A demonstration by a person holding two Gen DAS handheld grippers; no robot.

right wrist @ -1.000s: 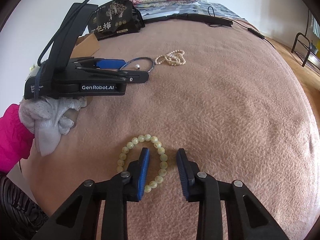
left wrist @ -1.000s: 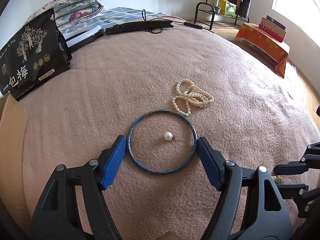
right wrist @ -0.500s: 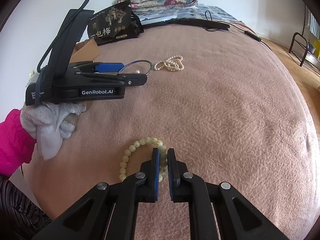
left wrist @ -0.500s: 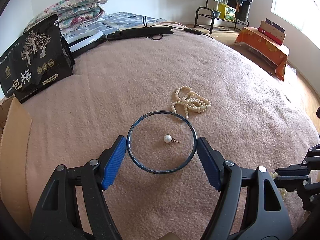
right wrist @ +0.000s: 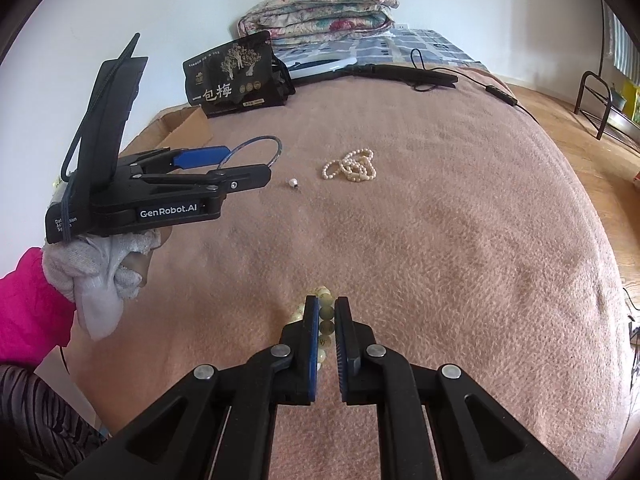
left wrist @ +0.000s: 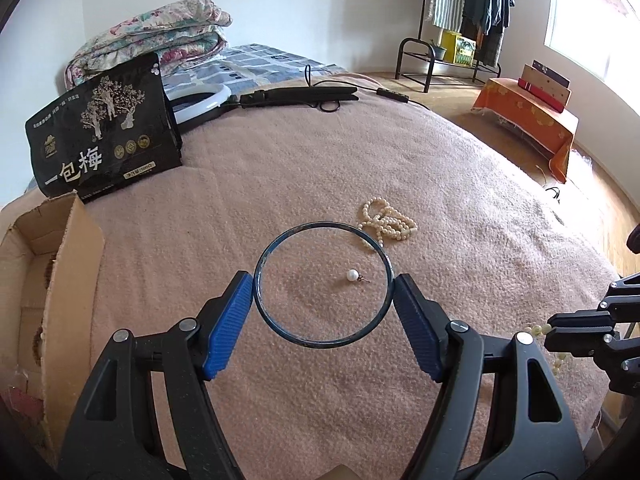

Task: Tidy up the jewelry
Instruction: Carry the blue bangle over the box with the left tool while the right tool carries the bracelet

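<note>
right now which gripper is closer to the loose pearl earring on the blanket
Left. The left gripper holds the blue bangle just above and beside the pearl earring. The right gripper is farther back, shut on the green bead bracelet.

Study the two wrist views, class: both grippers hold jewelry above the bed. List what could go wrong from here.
1. The left gripper pinches the thin blue bangle only at two rim points, so it might pivot or slip out.
2. The right gripper grips the bead bracelet by a few beads; the hanging rest could swing or slide free.
3. The loose pearl earring could get knocked and lost in the blanket.
</note>
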